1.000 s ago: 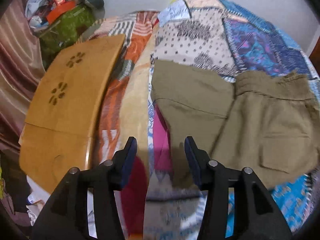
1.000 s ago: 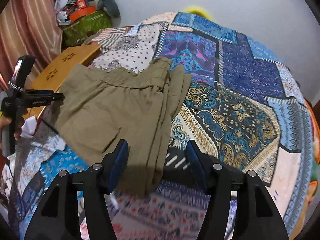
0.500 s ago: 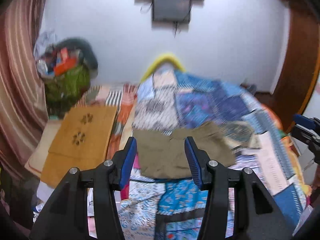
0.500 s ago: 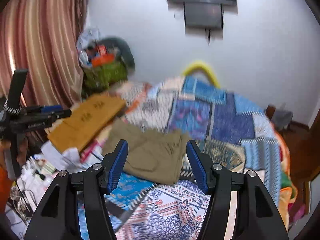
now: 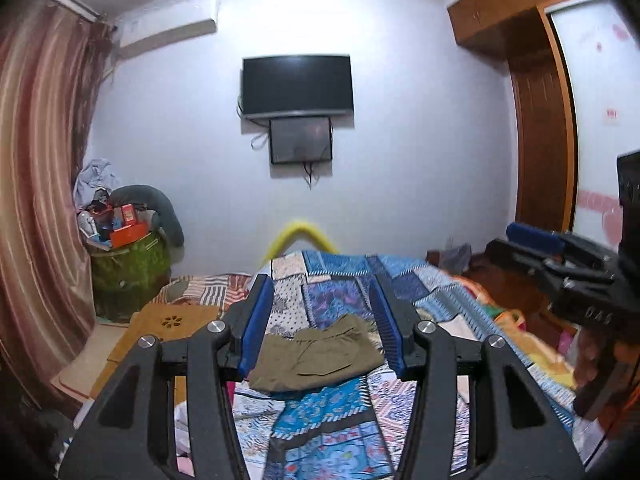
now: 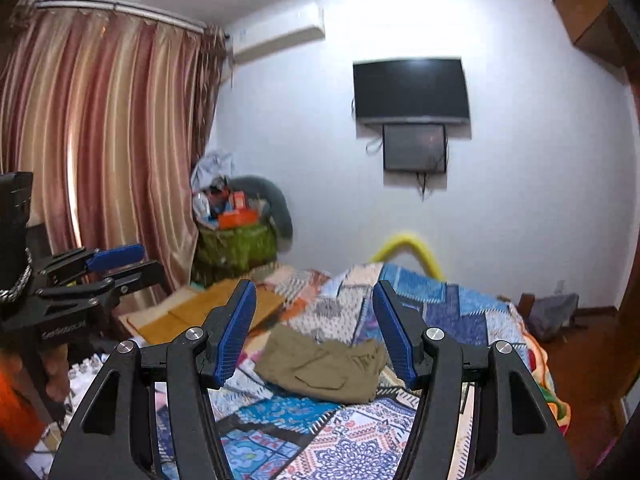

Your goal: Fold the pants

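Observation:
The olive-green pants (image 5: 316, 354) lie folded in a compact pile on the patchwork bedspread (image 5: 344, 284); they also show in the right wrist view (image 6: 324, 364). My left gripper (image 5: 322, 320) is open and empty, held well back from and above the pants. My right gripper (image 6: 314, 328) is open and empty, also far back from the pants. Each gripper shows at the edge of the other's view: the right one (image 5: 560, 260), the left one (image 6: 92, 272).
A wooden lap desk (image 5: 168, 320) lies at the bed's left edge. A green bag with clutter (image 5: 128, 264) stands in the corner by striped curtains (image 6: 104, 160). A TV (image 5: 298, 86) hangs on the far wall. A wooden wardrobe (image 5: 540, 120) stands at right.
Both grippers have pulled far back and up from the bed, tilting from looking down at the pants to looking across the room. The pants stay folded on the bedspread.

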A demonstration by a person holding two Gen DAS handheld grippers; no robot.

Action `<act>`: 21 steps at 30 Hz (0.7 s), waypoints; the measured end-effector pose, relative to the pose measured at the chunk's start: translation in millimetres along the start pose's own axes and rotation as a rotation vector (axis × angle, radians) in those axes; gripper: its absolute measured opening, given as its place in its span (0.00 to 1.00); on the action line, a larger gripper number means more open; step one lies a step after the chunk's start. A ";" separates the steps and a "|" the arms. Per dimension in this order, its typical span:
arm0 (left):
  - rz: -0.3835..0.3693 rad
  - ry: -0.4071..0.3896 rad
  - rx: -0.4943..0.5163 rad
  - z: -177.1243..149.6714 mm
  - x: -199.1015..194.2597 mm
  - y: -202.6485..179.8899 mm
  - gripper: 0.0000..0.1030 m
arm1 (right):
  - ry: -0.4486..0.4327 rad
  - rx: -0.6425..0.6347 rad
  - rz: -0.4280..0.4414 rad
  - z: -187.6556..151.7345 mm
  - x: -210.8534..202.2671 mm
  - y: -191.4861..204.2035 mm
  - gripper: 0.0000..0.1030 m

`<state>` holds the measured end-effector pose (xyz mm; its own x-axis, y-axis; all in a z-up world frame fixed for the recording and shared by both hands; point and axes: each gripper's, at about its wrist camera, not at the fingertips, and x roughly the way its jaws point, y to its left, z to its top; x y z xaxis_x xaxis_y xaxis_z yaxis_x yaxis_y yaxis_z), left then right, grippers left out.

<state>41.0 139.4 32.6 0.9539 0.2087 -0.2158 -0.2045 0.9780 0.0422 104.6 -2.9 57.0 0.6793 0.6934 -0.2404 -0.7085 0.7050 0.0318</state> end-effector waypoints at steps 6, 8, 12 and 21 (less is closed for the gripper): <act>0.019 -0.051 0.001 -13.6 -32.8 -5.3 0.66 | -0.044 0.016 0.006 -12.3 -18.4 10.4 0.55; 0.012 -0.049 -0.007 -17.1 -36.4 -5.0 0.69 | -0.057 0.026 0.002 -16.5 -25.6 12.3 0.55; 0.020 -0.059 -0.030 -23.1 -44.3 -3.4 0.91 | -0.067 0.030 -0.021 -22.9 -35.6 15.7 0.56; 0.036 -0.083 -0.016 -32.6 -50.8 -8.7 1.00 | -0.058 0.060 -0.052 -26.7 -41.9 17.6 0.88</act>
<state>-12.8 120.2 11.4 0.9606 0.2441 -0.1333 -0.2419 0.9698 0.0325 58.5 -23.6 41.7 0.7261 0.6618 -0.1864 -0.6603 0.7468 0.0795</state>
